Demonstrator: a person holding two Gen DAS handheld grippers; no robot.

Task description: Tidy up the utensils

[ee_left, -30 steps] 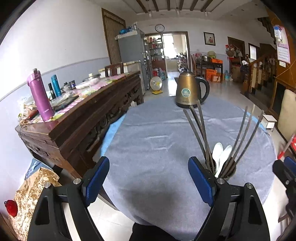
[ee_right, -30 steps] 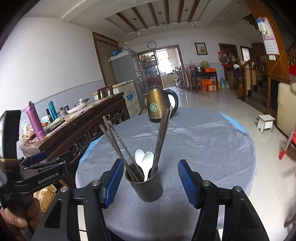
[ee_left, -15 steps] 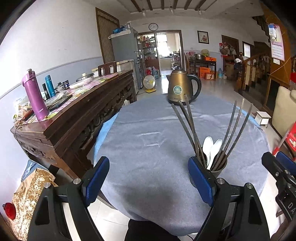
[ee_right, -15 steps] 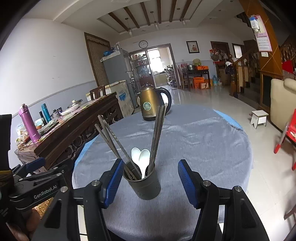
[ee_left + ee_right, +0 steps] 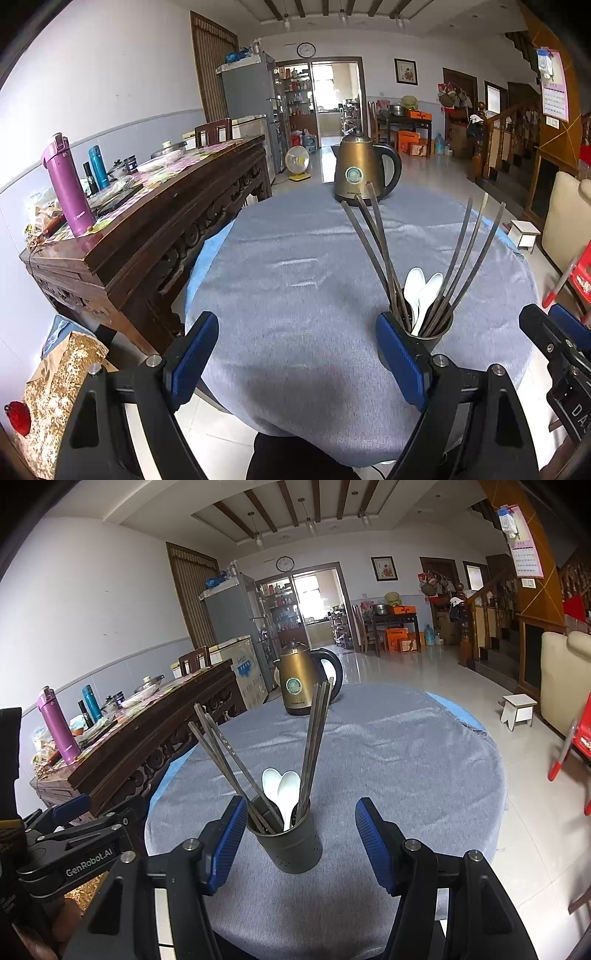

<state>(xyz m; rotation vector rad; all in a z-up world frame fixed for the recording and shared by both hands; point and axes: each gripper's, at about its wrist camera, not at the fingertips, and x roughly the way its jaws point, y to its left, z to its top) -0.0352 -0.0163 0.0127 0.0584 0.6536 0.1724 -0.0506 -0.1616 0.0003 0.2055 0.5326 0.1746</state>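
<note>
A dark utensil holder (image 5: pixel 290 843) stands on the grey-clothed round table (image 5: pixel 406 768). It holds several long chopsticks (image 5: pixel 221 753) and two white spoons (image 5: pixel 284 790). My right gripper (image 5: pixel 301 845) is open, with the holder just ahead between its blue pads (image 5: pixel 229 842), which do not touch it. My left gripper (image 5: pixel 297 354) is open over bare cloth, left of the holder (image 5: pixel 437 334), whose base is hidden behind its right finger. Each gripper shows in the other's view: the left gripper (image 5: pixel 74 845) at the left edge, the right gripper (image 5: pixel 554 339) at the right edge.
A bronze electric kettle (image 5: pixel 364 170) stands at the table's far side. A dark carved sideboard (image 5: pixel 147 221) with a purple flask (image 5: pixel 66 184) and clutter runs along the left. A small white stool (image 5: pixel 519 709) and a red chair (image 5: pixel 572 746) stand on the floor at right.
The left wrist view has drifted only slightly. Both grippers keep the same width, and the holder stands where it was.
</note>
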